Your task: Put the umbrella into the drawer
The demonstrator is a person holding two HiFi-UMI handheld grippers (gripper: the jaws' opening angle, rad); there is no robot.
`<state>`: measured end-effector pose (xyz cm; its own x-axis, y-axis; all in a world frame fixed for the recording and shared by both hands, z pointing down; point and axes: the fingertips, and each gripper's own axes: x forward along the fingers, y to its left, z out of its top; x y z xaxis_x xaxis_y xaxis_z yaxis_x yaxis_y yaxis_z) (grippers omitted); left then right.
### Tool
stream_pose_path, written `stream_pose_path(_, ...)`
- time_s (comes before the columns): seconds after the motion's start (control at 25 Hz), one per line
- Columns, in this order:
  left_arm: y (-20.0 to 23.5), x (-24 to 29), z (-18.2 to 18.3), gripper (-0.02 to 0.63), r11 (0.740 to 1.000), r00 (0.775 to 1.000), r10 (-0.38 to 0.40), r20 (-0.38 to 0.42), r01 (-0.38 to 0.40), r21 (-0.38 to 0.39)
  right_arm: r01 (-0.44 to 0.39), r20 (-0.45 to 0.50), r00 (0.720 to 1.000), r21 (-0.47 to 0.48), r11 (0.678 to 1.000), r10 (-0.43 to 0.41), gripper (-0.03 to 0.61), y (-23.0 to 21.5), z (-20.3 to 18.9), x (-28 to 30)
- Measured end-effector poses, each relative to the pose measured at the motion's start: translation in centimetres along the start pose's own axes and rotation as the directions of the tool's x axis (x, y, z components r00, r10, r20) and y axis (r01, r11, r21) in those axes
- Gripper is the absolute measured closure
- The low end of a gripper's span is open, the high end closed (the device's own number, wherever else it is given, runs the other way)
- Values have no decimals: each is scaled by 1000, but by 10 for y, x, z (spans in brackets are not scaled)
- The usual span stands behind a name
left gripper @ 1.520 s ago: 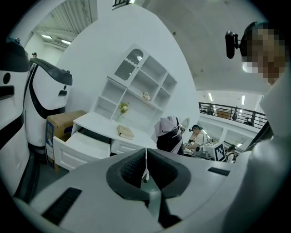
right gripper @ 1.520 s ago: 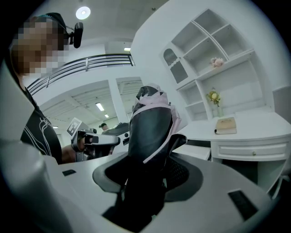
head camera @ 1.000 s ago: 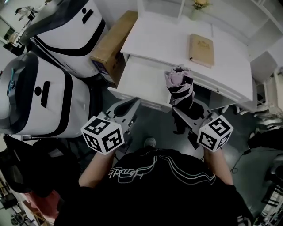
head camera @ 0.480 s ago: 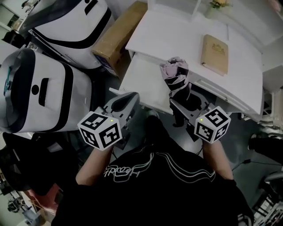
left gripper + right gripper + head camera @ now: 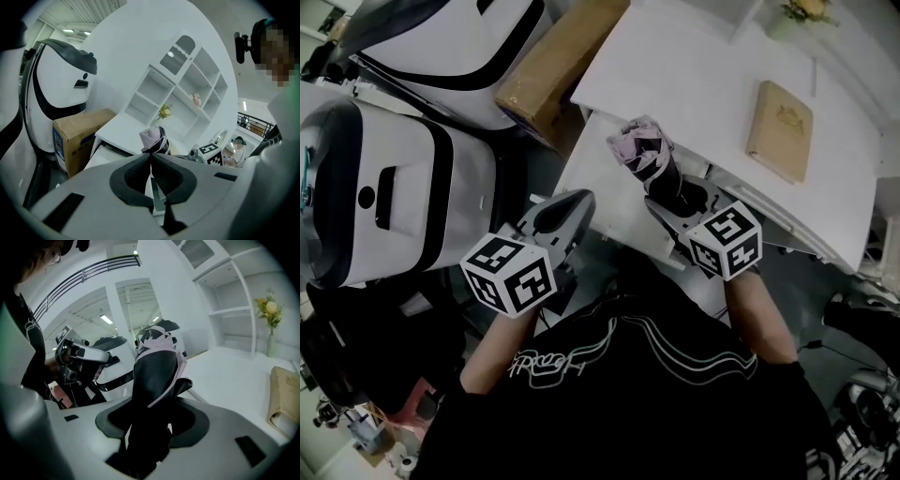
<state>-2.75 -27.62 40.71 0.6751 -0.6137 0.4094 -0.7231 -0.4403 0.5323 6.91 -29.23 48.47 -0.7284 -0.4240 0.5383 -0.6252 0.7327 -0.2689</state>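
Head view: the right tool (image 5: pixel 667 204) pinches the folded umbrella (image 5: pixel 640 150) upright, near the pulled-out drawer (image 5: pixel 586 173) at the table's (image 5: pixel 694 75) front edge, not yet inside. Left gripper view: the left tool (image 5: pixel 151 157) is pressed together, empty. Right gripper view: jaws clamp the umbrella's dark body; lowering and release remain.

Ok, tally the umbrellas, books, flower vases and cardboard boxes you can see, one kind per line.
Umbrella: 1
Book: 1
Flower vase: 1
Cardboard box: 1
Total: 4

one umbrella (image 5: pixel 645 155), one book (image 5: pixel 780 131), one box (image 5: pixel 553 75)
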Motion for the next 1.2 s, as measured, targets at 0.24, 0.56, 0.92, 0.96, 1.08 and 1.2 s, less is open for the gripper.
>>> stream_pose_path(0.24, 37, 16, 3, 586, 997, 998, 57, -9, -57, -48, -36, -150, 988, -67, 997, 26, 354, -26, -28, 54)
stream_pose_path(0.56, 71, 14, 1, 586, 986, 993, 120, -10, -121, -117, -85, -347, 937, -96, 992, 47, 354, -47, -82, 127)
stream_pose_path(0.92, 100, 11, -7, 586, 973, 986, 166, -14, -166, -162, -75, -538, 842, -168, 983, -27, 354, -78, -148, 186)
stream_pose_path(0.96, 102, 11, -8, 587, 971, 985, 171, -17, -172, -167, -76, -552, 833, -181, 980, -37, 354, -81, -155, 189)
stream_pose_path(1.08, 108, 11, -12, 586, 966, 983, 183, -24, -184, -180, -81, -580, 813, -202, 976, -53, 354, -86, -168, 201)
stream_pose_path(1.2, 112, 10, -14, 586, 963, 982, 189, -25, -190, -189, -79, -603, 794, -224, 971, -74, 351, -88, -179, 210)
